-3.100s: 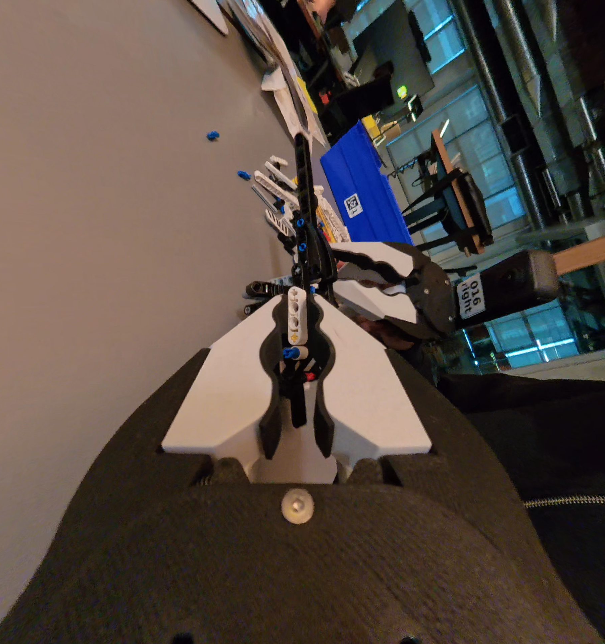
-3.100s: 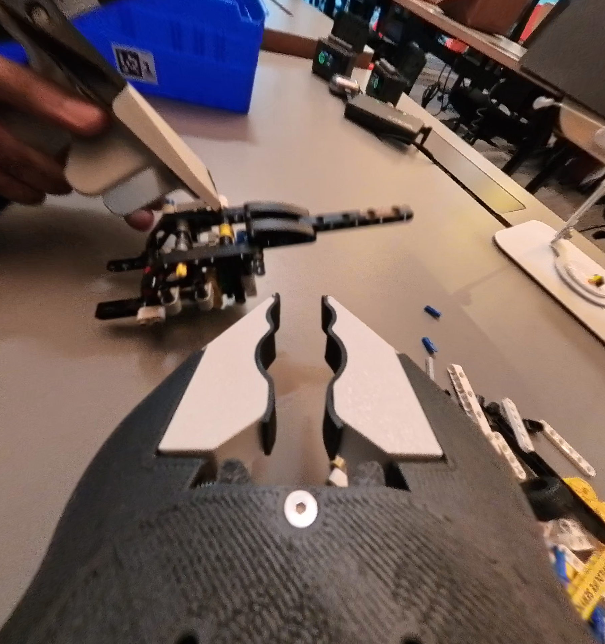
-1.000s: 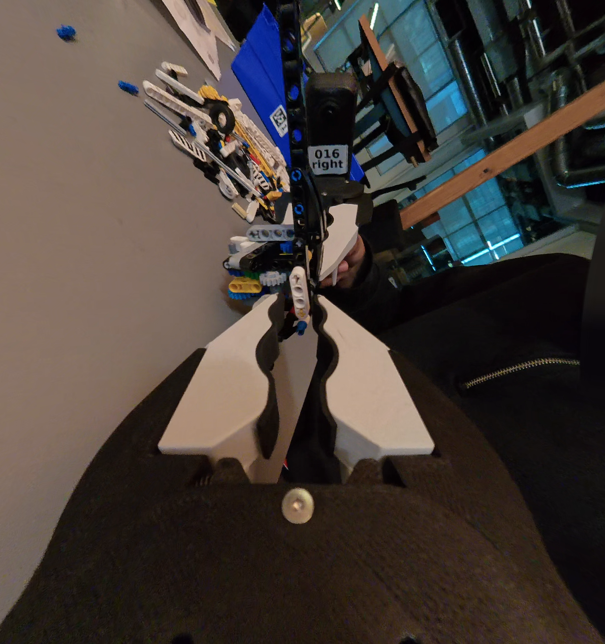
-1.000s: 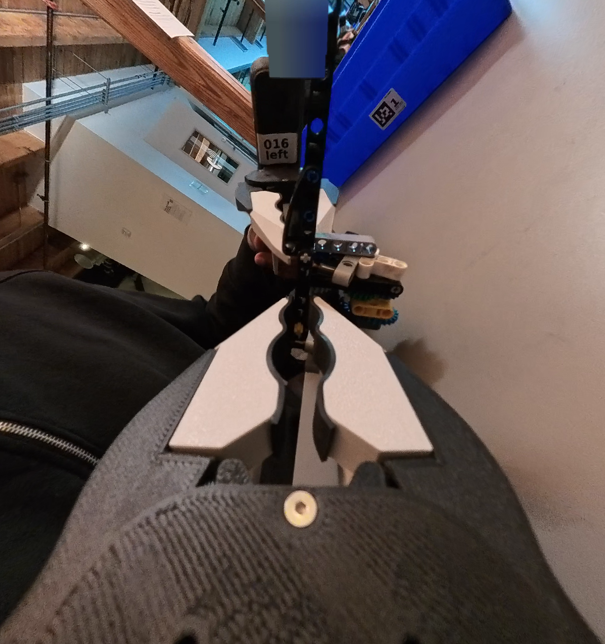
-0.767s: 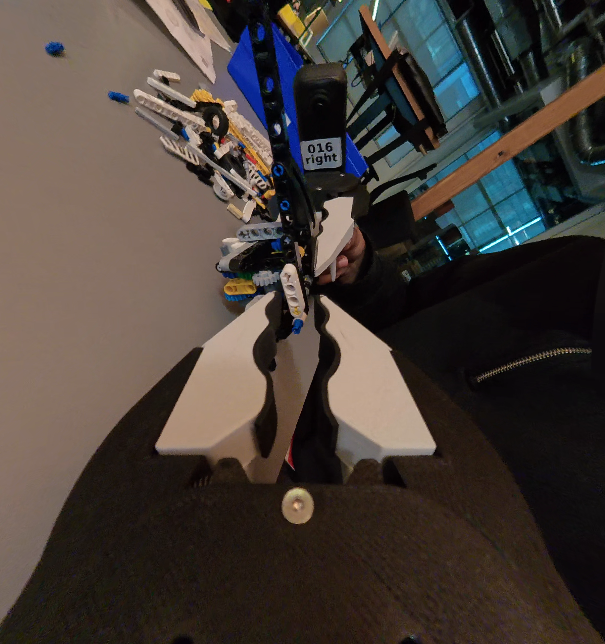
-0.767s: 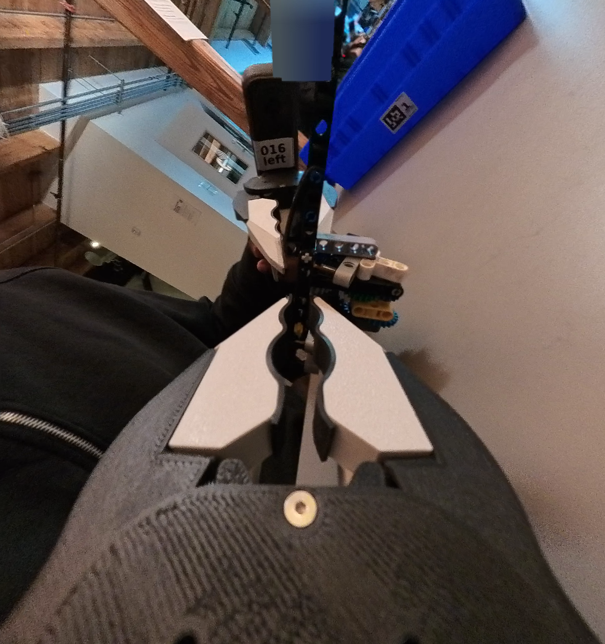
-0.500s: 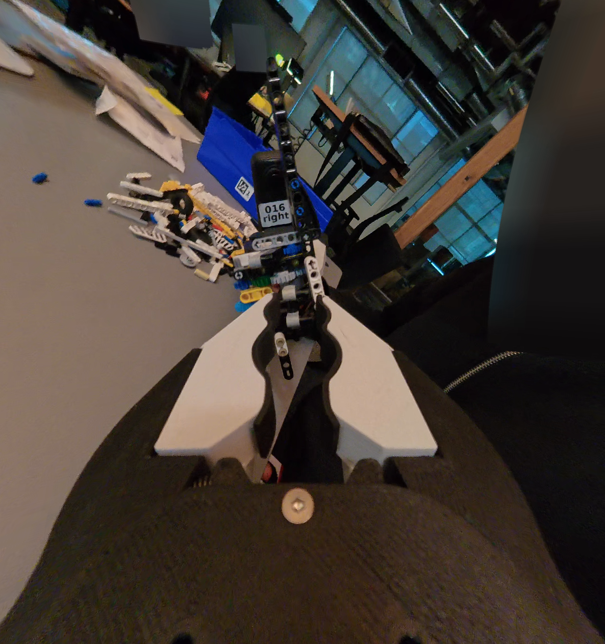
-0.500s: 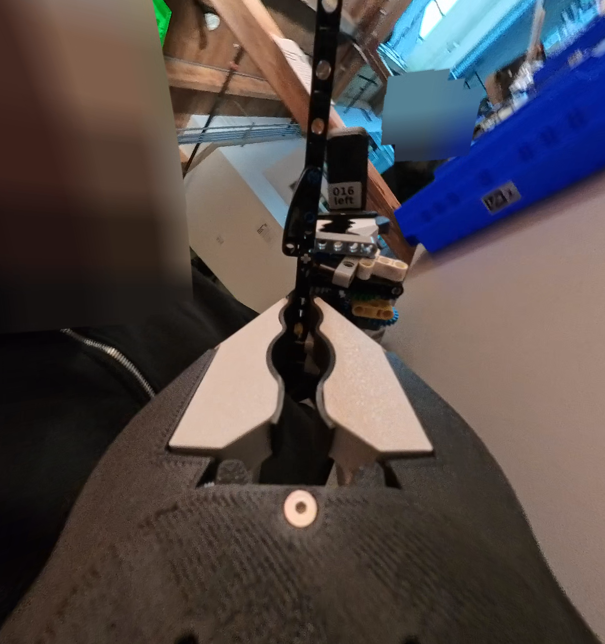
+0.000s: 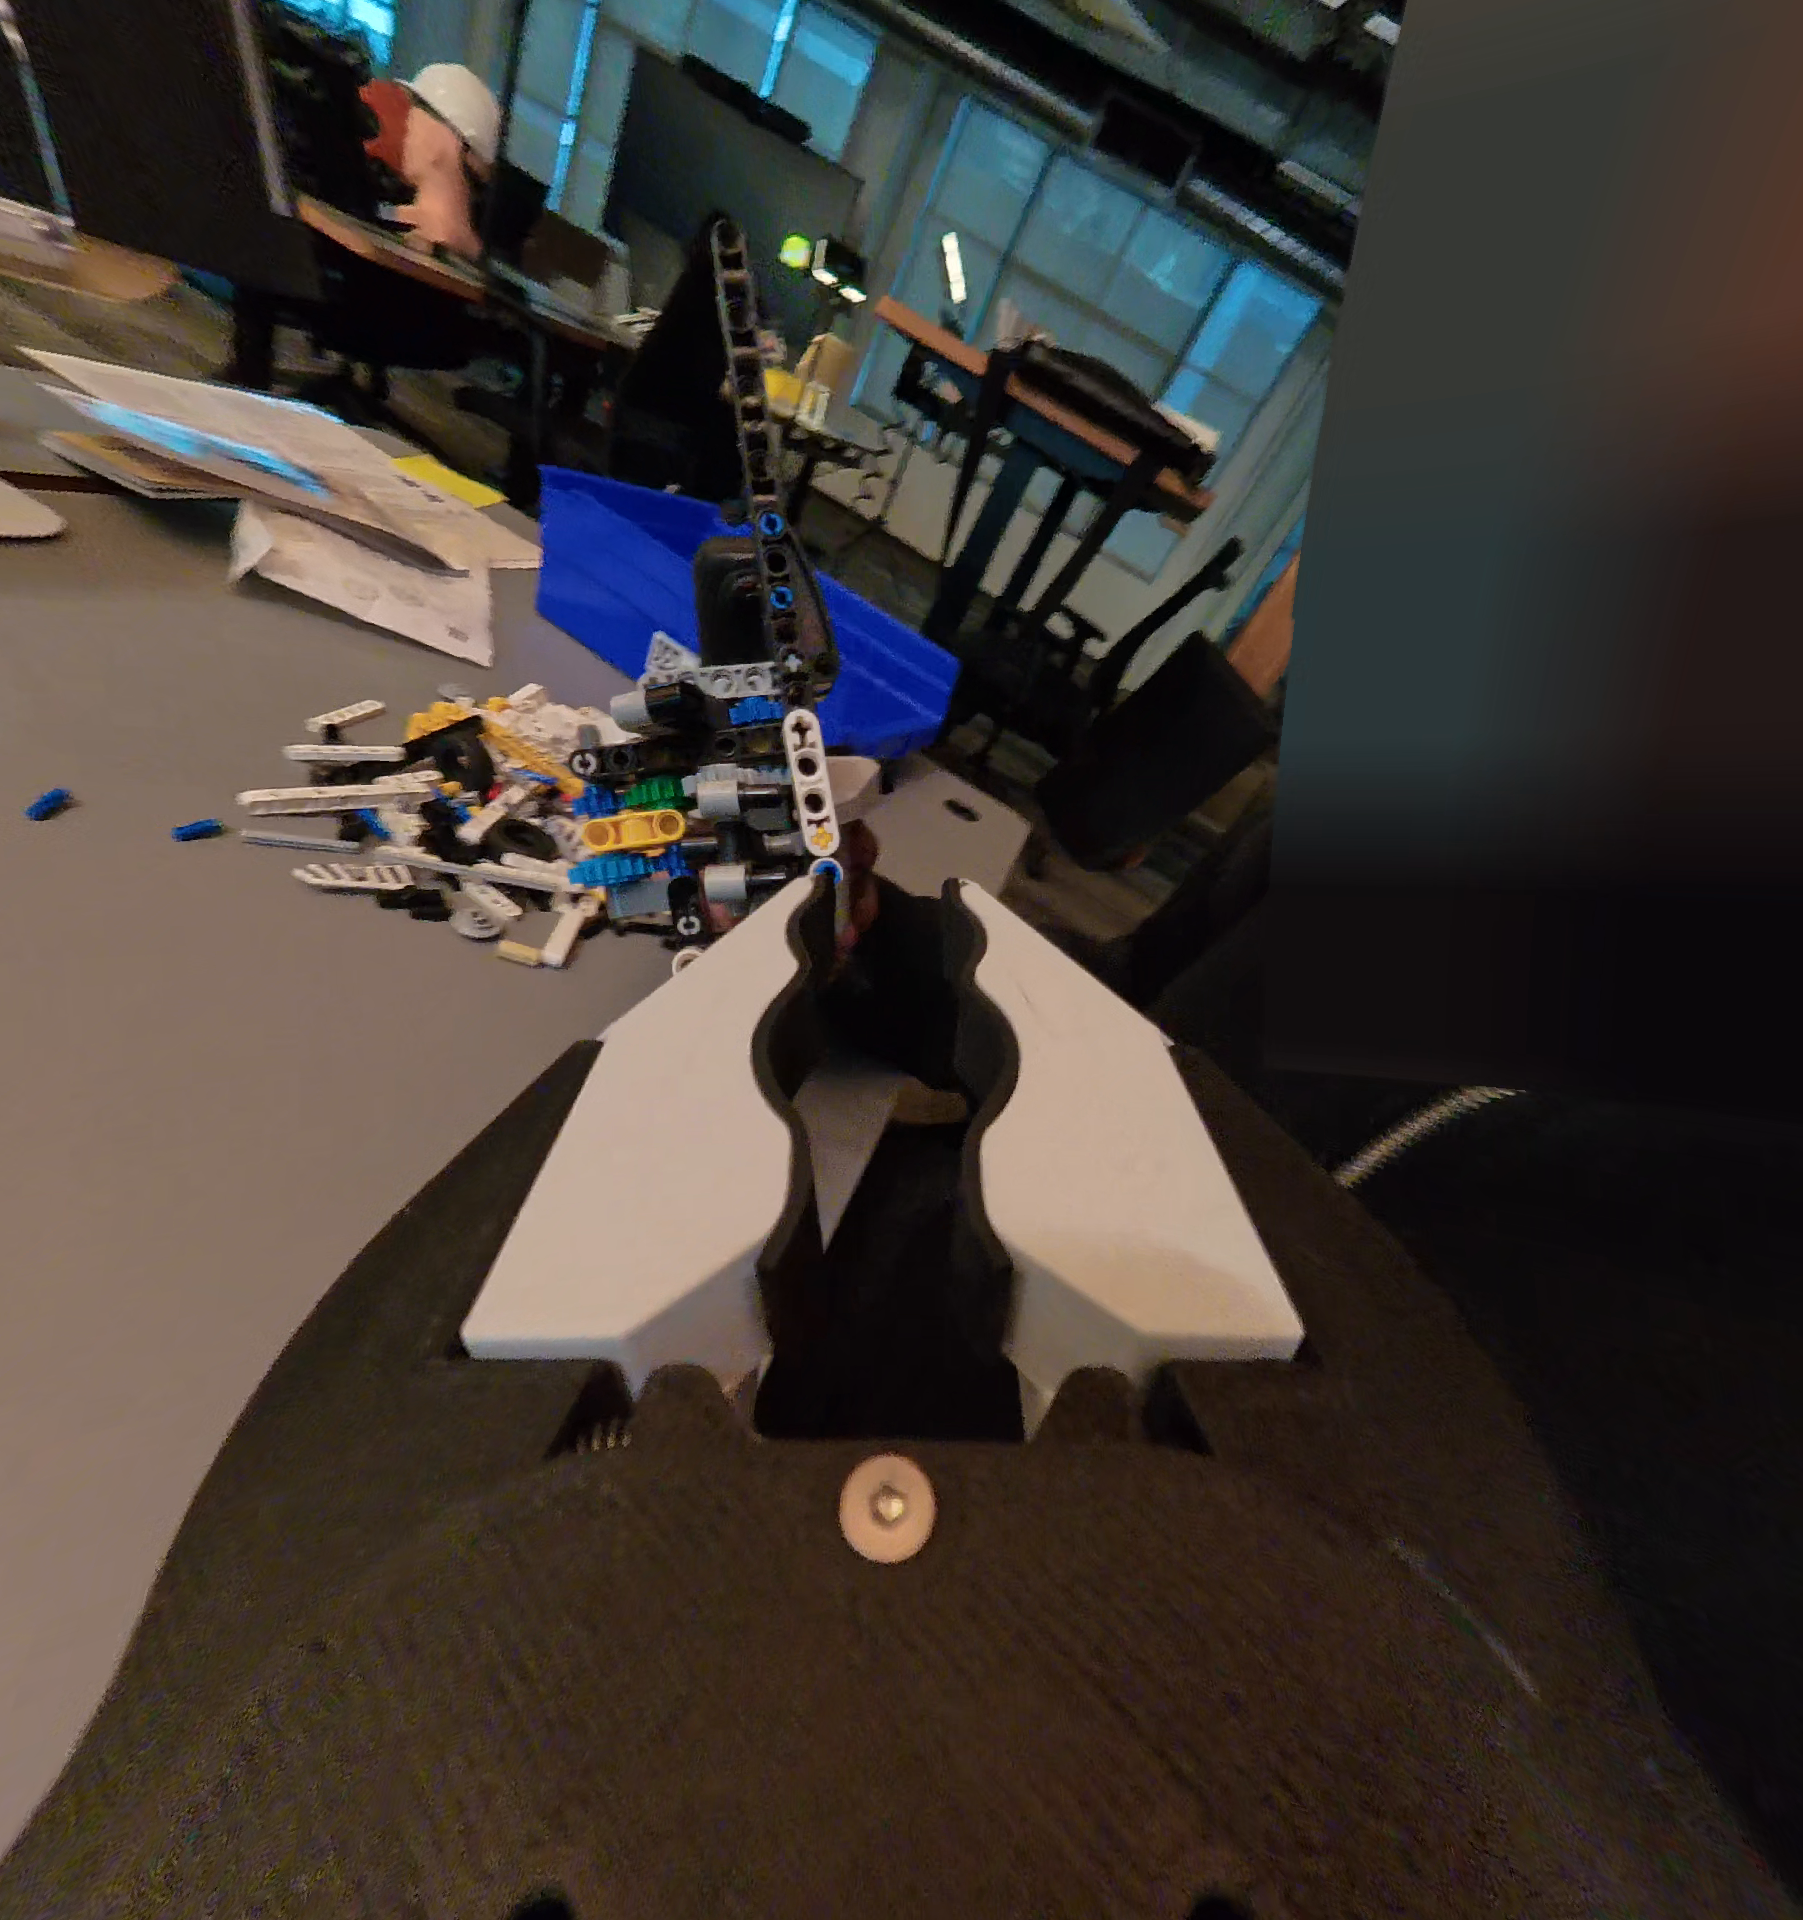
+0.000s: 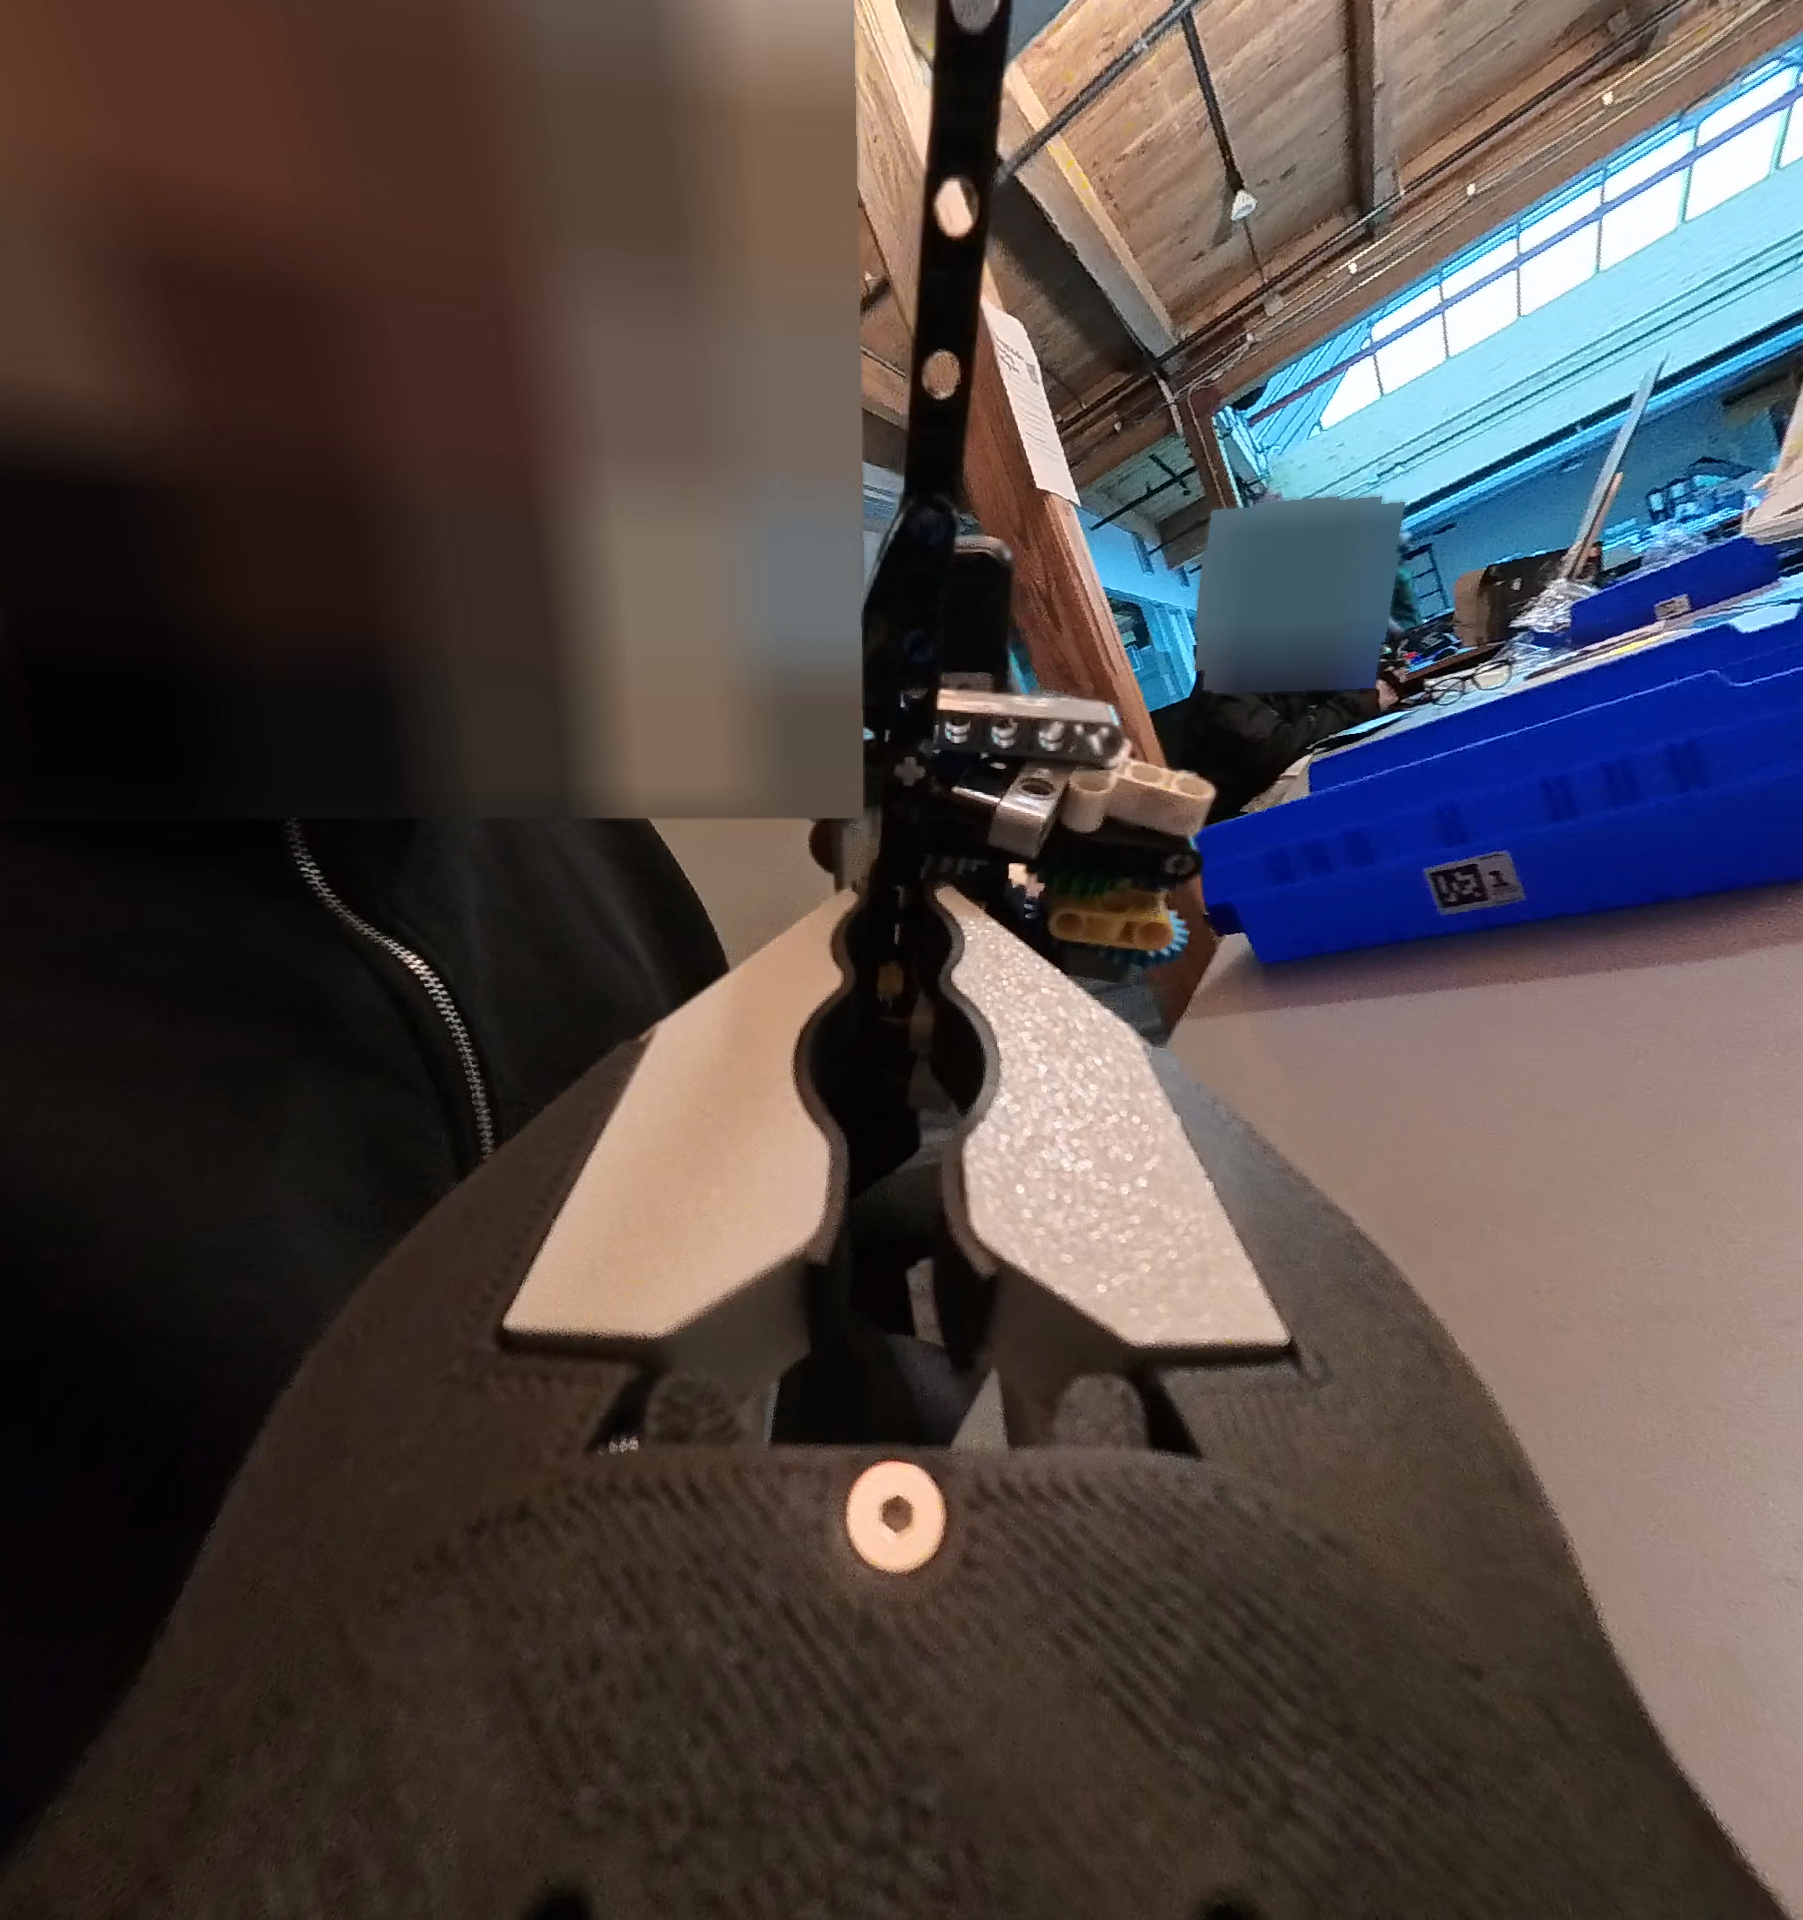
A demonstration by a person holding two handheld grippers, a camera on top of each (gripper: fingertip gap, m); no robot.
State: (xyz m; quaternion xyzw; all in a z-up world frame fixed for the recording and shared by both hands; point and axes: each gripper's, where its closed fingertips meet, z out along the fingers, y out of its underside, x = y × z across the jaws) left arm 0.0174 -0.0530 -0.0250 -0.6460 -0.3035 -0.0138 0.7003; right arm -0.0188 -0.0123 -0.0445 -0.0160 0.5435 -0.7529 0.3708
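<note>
A small model of black, grey, white, yellow and blue construction-toy parts (image 9: 710, 748) is held up above the grey table (image 9: 149, 1039), with a long black beam (image 9: 746, 364) standing up from it. My left gripper (image 9: 881, 894) is open. Nothing lies between its pads, and a blue pin under the model's white beam just meets its left fingertip (image 9: 809, 894). My right gripper (image 10: 892, 914) is shut on the lower end of the black beam (image 10: 944, 312), and the rest of the model (image 10: 1063, 821) sticks out just right of its tips.
A pile of loose toy parts (image 9: 440, 810) lies on the table behind the model, with two stray blue pins (image 9: 48, 803) to its left. A blue bin (image 10: 1551, 821) and papers (image 9: 336, 520) lie farther back. A person's black zip jacket (image 10: 253, 1039) is close by. Left tips to right tips: about 7 cm.
Both views have swung from tilted to upright as the model was turned. My left jaws have widened and the model has left them. My right gripper, open three seconds ago, is shut on the beam.
</note>
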